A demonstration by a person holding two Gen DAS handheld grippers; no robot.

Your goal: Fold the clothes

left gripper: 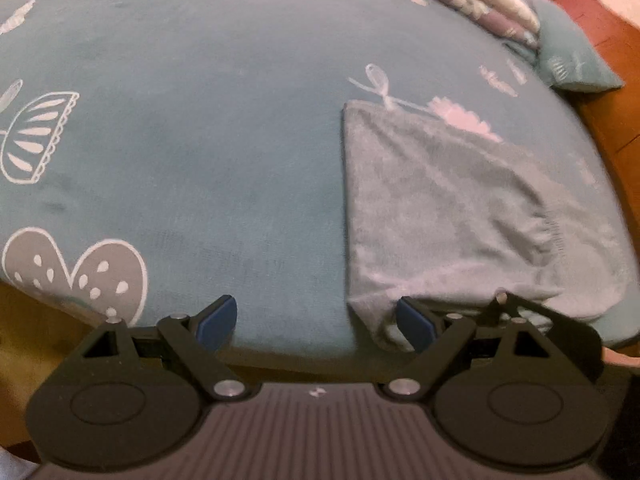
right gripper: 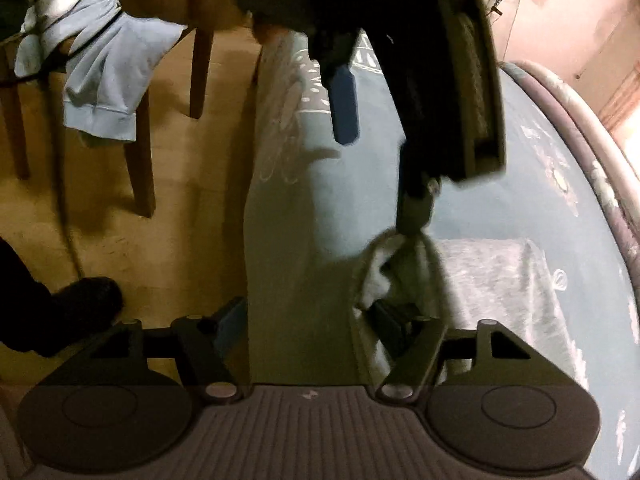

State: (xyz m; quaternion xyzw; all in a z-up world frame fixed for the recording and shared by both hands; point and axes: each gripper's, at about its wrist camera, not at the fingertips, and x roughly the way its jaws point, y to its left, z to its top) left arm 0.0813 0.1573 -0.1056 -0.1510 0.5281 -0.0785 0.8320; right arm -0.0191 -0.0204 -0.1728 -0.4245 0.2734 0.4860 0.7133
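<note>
Your left gripper (left gripper: 316, 322): black linkage arms, blue pads (left gripper: 218, 320), silver pivot screws, two round black discs at the bottom of the frame, a ribbed grey housing between them with a small white mark at its top centre. Your right gripper (right gripper: 308, 320) is the same build, dimmer; its pads are mostly in shadow. Lower left of the right wrist view: your dark fuzzy slipper (right gripper: 86, 300) under a dark trouser leg (right gripper: 20, 280).

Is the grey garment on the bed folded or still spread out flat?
Folded. The grey garment lies as a compact doubled shape with one straight edge on the bed; layered edges show at its near corner.
</note>
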